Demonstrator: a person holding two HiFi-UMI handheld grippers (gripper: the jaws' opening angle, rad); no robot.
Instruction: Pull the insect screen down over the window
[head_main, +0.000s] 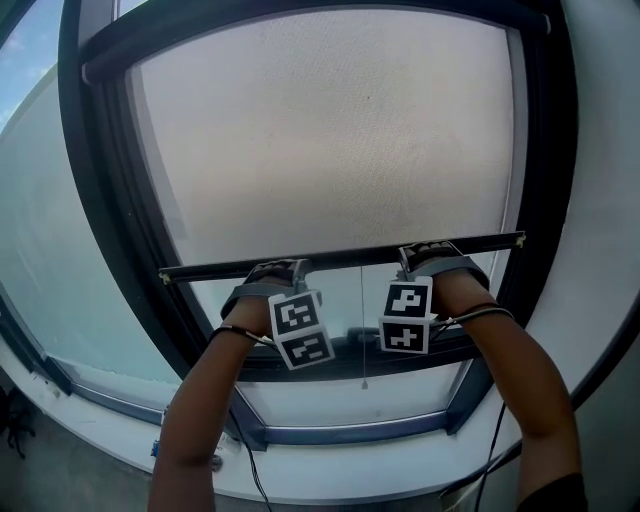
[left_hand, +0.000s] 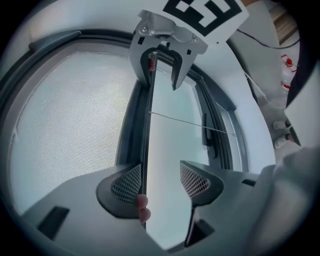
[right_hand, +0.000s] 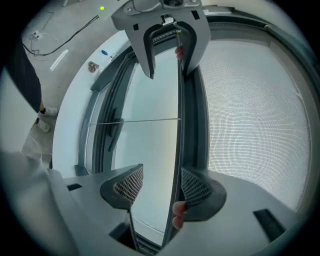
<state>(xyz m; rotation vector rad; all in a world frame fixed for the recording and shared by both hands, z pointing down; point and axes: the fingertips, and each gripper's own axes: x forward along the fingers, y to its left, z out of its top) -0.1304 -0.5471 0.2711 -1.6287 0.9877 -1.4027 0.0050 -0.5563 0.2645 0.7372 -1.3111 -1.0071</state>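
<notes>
The grey mesh insect screen (head_main: 330, 130) covers most of the window, and its dark bottom bar (head_main: 345, 258) sits a little above the lower frame. Both grippers straddle that bar. My left gripper (head_main: 272, 270) is open; in the left gripper view the bar (left_hand: 146, 135) runs against the left pad (left_hand: 127, 182), well clear of the other. My right gripper (head_main: 432, 254) is open too, with the bar (right_hand: 178, 125) beside its right pad (right_hand: 196, 187). A person's fingertips (left_hand: 143, 207) (right_hand: 178, 215) hook over the bar at each gripper. A thin pull cord (head_main: 363, 330) hangs from the bar.
A dark window frame (head_main: 100, 200) surrounds the screen, with a handle (head_main: 350, 340) on the lower sash. The white sill (head_main: 330, 470) lies below. Cables trail from both forearms. Bottles (left_hand: 286, 75) stand on a surface off to the side.
</notes>
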